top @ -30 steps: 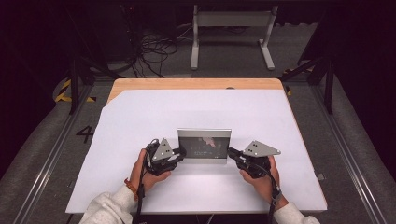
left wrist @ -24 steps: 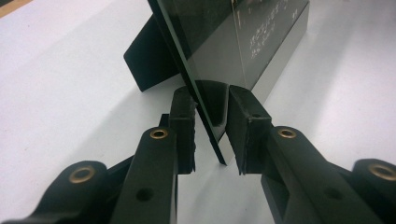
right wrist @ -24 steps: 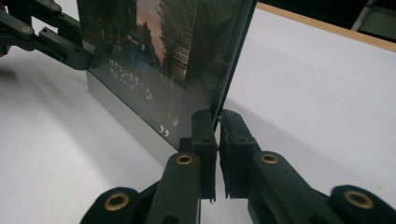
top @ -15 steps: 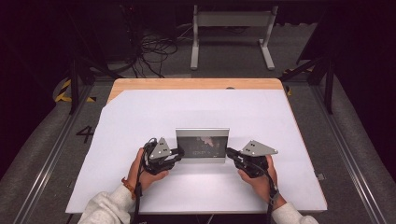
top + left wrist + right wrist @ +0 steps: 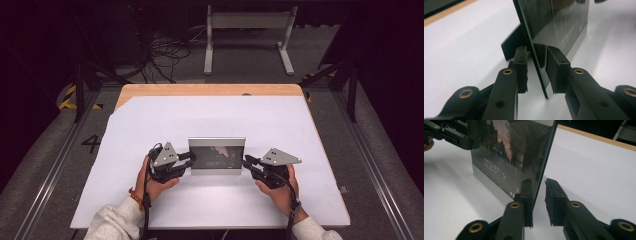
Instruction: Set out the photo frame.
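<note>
Picture frame (image 5: 217, 156) upright on white table (image 5: 150, 125), print too blurred to read, left gripper (image 5: 536, 67) and right gripper (image 5: 539, 200) fingers spread astride its edges, right just opening.

A white sheet covers the wooden surface (image 5: 210, 89). Grey floor (image 5: 45, 165) surrounds it, with tangled black cables (image 5: 162, 52) and a grey metal stand (image 5: 248, 30) against a dark background.

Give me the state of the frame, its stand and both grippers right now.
Frame: upright on the table, glass dark and reflective.
Stand: folded out behind the frame.
Left gripper: open, jaws straddling the frame's edge, gaps showing.
Right gripper: jaws just opening, straddling the opposite edge, one pad clearly off it.
</note>
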Available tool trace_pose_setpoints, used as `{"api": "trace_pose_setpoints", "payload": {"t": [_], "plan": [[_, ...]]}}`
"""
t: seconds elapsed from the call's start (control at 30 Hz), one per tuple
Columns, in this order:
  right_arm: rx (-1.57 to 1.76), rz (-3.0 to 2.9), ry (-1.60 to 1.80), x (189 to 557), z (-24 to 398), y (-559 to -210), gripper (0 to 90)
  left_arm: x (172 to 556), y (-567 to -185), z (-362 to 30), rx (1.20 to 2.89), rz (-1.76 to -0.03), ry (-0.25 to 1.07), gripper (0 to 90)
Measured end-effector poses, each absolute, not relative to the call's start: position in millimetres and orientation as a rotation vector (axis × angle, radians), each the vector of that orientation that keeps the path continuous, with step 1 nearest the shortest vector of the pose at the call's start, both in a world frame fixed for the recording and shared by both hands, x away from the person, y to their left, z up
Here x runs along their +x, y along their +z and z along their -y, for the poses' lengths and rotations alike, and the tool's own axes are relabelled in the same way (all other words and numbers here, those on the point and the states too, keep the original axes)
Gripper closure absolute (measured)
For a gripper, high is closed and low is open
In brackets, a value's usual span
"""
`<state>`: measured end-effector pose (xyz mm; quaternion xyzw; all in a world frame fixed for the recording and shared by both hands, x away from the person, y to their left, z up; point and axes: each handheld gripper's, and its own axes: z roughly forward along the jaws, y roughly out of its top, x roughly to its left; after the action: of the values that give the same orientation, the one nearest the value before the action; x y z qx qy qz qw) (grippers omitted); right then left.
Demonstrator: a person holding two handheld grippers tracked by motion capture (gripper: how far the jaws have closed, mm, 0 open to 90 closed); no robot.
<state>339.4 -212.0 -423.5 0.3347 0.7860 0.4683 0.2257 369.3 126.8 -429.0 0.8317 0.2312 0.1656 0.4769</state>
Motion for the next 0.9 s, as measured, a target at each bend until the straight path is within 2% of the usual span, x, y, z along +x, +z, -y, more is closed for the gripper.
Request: {"api": "trace_pose_setpoints", "payload": {"t": [0.3, 0.9], "plan": [[0.914, -2.180, 1.306, 344.0, 209.1, -423.5, 78.4, 375.1, -427.8, -120.0, 2.026, -0.552, 0.390, 69.6], [0.867, -2.168, 1.248, 341.4, 203.3, -426.7, 78.8, 374.1, -429.5, -118.6, 2.034, -0.544, 0.419, 68.3]]}}
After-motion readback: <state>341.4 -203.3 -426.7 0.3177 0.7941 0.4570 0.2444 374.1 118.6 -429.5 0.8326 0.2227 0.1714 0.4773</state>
